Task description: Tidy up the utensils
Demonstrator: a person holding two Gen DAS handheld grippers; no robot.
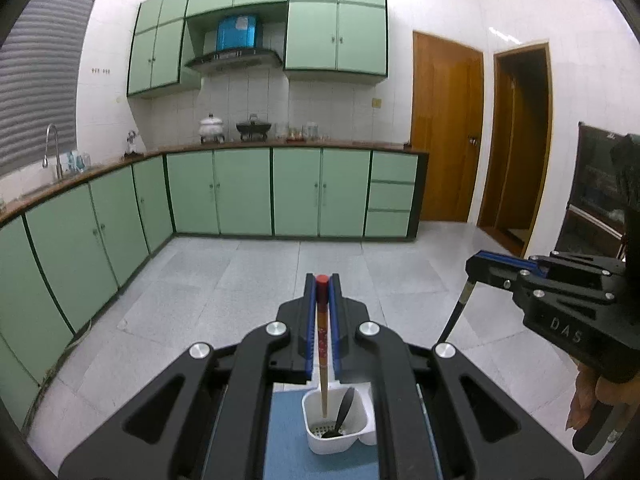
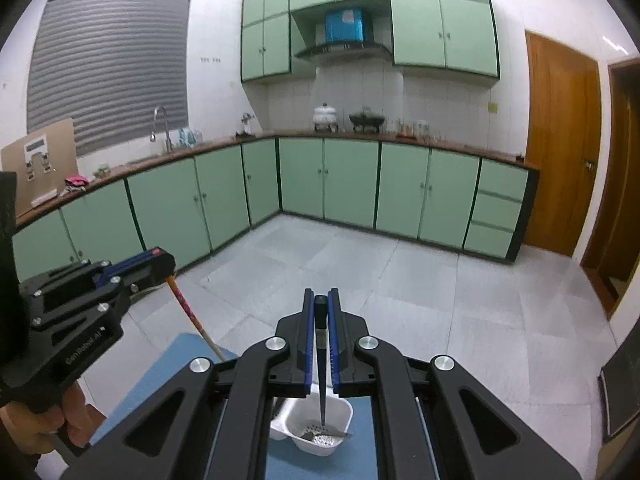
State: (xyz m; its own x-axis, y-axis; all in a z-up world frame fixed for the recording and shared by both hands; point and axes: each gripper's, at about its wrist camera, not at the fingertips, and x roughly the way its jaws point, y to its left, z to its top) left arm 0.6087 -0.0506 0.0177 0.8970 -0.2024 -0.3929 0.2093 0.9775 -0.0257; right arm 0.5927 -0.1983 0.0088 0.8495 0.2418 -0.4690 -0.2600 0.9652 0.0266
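Observation:
My left gripper (image 1: 322,280) is shut on a wooden chopstick (image 1: 323,344) with a red top. The chopstick hangs down, its tip over the opening of a white utensil holder (image 1: 340,446), which has a black spoon (image 1: 345,404) in it. The right gripper (image 2: 321,296) is shut on a black chopstick (image 2: 321,360) whose point hangs over the same holder (image 2: 346,410). Each gripper also shows in the other's view: the right gripper (image 1: 476,262) with its black chopstick (image 1: 456,312), and the left gripper (image 2: 166,260) with the wooden chopstick (image 2: 192,320).
The holder stands on a blue mat (image 1: 288,440) close below both grippers. Beyond lies a grey tiled floor (image 1: 280,280), with green cabinets (image 1: 240,192) under a counter along the far and left walls. Wooden doors (image 1: 444,128) are at the right.

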